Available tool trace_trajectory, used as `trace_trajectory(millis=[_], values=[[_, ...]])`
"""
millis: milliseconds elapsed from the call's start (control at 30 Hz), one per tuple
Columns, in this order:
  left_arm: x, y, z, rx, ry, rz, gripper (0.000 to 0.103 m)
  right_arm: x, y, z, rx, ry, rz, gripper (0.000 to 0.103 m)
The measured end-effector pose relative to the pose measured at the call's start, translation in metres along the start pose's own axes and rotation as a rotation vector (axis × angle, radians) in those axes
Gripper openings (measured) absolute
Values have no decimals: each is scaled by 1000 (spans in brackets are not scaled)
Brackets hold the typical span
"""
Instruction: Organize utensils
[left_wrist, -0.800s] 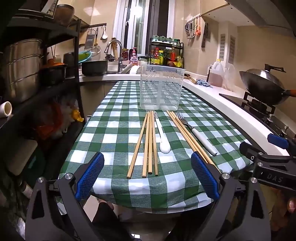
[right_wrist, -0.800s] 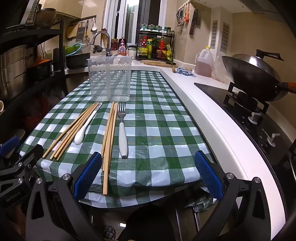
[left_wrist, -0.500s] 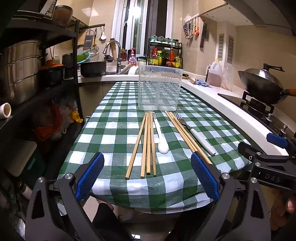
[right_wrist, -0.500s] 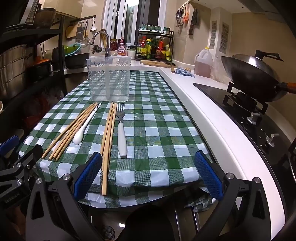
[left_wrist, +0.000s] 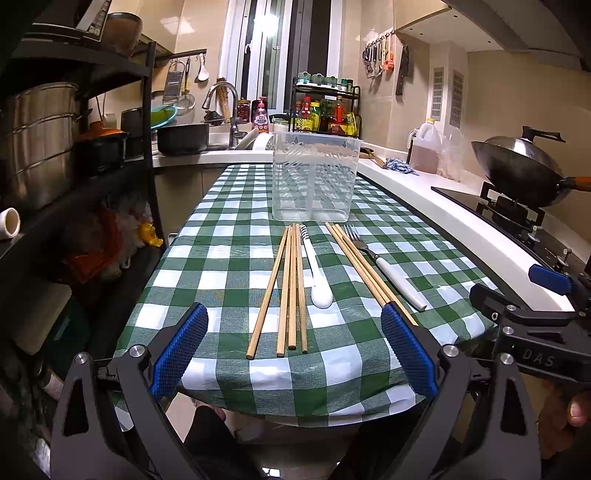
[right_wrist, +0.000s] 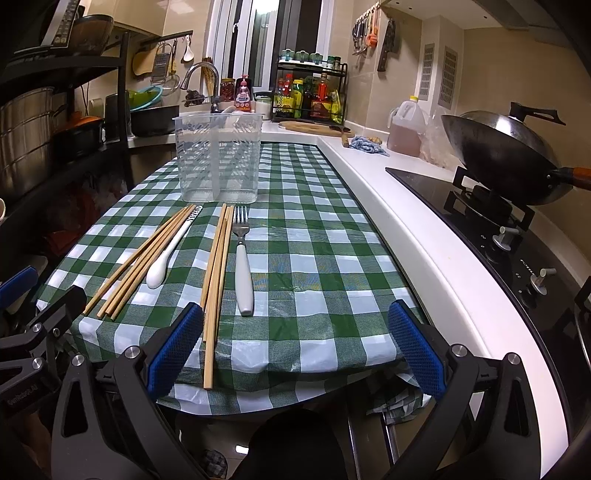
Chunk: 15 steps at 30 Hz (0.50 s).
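Observation:
On the green checked tablecloth (left_wrist: 229, 266) lie a bundle of wooden chopsticks (left_wrist: 290, 291), a white spoon (left_wrist: 317, 280), a second chopstick bundle (left_wrist: 364, 266) and a white-handled fork (left_wrist: 391, 269). Behind them stands a clear plastic utensil holder (left_wrist: 316, 177). In the right wrist view I see the holder (right_wrist: 218, 158), left chopsticks (right_wrist: 144, 258), spoon (right_wrist: 166, 251), right chopsticks (right_wrist: 216, 273) and fork (right_wrist: 242, 258). My left gripper (left_wrist: 293, 350) is open and empty at the table's near edge. My right gripper (right_wrist: 295, 343) is open and empty, to the right of the left one.
A white counter (right_wrist: 406, 221) runs along the right with a hob and a wok (right_wrist: 506, 158), an oil jug (right_wrist: 406, 127) and a blue cloth (right_wrist: 367, 144). A dark shelf rack with pots (left_wrist: 44, 147) stands left. Sink and spice rack (left_wrist: 325, 110) are at the back.
Both views have shifted slightly; the left gripper has drawn back and risen a little from the table. The utensils have not moved, and both grippers stay open.

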<state>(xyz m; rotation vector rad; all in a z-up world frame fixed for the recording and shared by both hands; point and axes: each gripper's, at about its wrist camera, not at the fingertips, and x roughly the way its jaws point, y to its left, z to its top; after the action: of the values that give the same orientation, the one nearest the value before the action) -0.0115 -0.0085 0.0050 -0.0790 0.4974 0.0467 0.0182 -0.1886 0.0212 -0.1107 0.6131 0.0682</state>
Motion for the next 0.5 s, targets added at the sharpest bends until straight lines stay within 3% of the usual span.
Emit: trace_trajectory(millis=[500], values=[[-1,-1,0,0,-3,-3,91,-2,0,1,1,7,2,98]])
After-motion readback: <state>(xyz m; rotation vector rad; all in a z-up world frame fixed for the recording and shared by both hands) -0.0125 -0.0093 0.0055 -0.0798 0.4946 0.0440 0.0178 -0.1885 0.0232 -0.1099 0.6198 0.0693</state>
